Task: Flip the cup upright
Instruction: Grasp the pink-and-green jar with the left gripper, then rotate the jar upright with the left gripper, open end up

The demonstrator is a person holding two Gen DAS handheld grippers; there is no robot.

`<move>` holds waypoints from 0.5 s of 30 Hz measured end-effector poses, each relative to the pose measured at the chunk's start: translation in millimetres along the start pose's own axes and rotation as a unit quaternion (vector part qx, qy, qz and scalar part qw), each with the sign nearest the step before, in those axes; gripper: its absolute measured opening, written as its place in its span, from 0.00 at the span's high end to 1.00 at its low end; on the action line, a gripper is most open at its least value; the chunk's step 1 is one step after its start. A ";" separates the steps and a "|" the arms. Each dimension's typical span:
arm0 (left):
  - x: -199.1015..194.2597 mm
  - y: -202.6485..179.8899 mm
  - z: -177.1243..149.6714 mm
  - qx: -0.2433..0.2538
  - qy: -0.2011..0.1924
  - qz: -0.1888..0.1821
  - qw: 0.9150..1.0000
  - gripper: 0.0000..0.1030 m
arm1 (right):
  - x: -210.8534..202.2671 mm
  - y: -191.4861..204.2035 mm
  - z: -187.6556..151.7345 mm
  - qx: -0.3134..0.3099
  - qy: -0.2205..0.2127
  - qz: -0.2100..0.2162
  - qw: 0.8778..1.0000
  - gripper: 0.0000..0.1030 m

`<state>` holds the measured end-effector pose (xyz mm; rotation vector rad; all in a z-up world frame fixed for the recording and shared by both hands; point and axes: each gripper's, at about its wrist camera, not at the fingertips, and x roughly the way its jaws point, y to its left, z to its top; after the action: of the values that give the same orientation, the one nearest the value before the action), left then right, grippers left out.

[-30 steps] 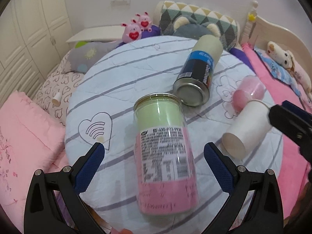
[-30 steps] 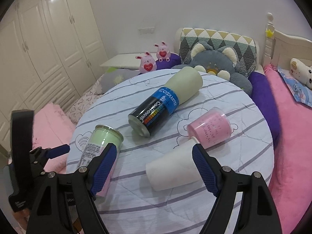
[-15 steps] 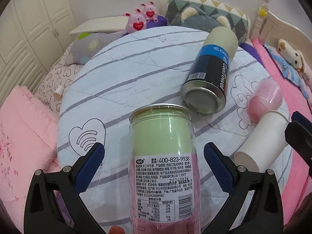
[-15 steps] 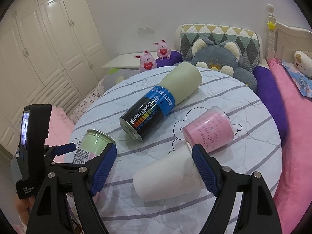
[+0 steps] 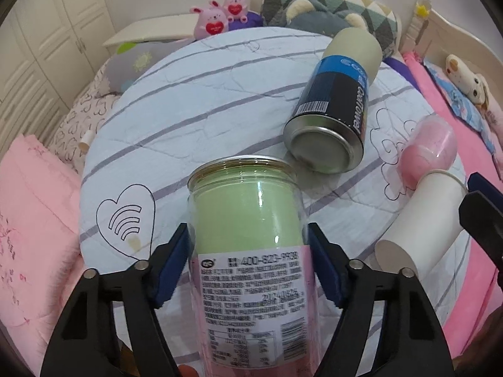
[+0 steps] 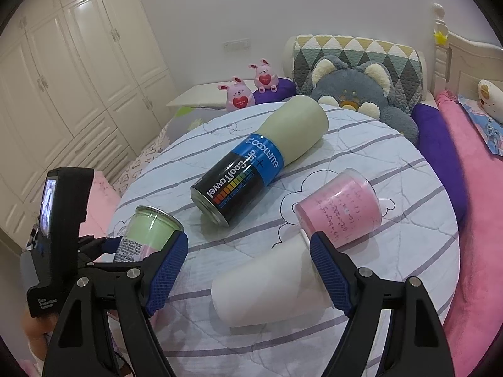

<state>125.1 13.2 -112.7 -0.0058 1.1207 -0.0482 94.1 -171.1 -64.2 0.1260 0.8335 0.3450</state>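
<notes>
Two tongs in view. Left tongs (image 5: 248, 260) pinched the green-and-pink cup (image 5: 251, 251) at mid-body, its rim tilted up off the near edge of the round surface (image 5: 220, 94). Right tongs (image 6: 248, 270) were spread around the white paper cup (image 6: 267, 289), which lay on its side touching neither pad.

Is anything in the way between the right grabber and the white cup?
Nothing visible. The white cup lies on its side between the right gripper's open fingers; the pink cup sits just beyond its far end.
</notes>
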 end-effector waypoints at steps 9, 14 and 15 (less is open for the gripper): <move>-24.4 5.4 0.5 -0.015 -0.058 -0.022 0.998 0.29 | -1.3 -1.3 -0.9 0.000 0.000 0.000 1.000 0.21; -44.7 7.8 3.7 -0.022 -0.109 -0.025 0.994 0.29 | -2.5 0.3 -1.4 -0.001 -0.002 0.000 1.000 0.21; -48.2 7.4 5.0 -0.020 -0.119 -0.024 0.992 0.29 | -2.9 0.9 -1.9 -0.002 -0.003 0.001 1.000 0.21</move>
<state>108.9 22.5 -67.3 -0.0733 0.8836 -0.0662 90.7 -171.3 -63.1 0.1237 0.8274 0.3480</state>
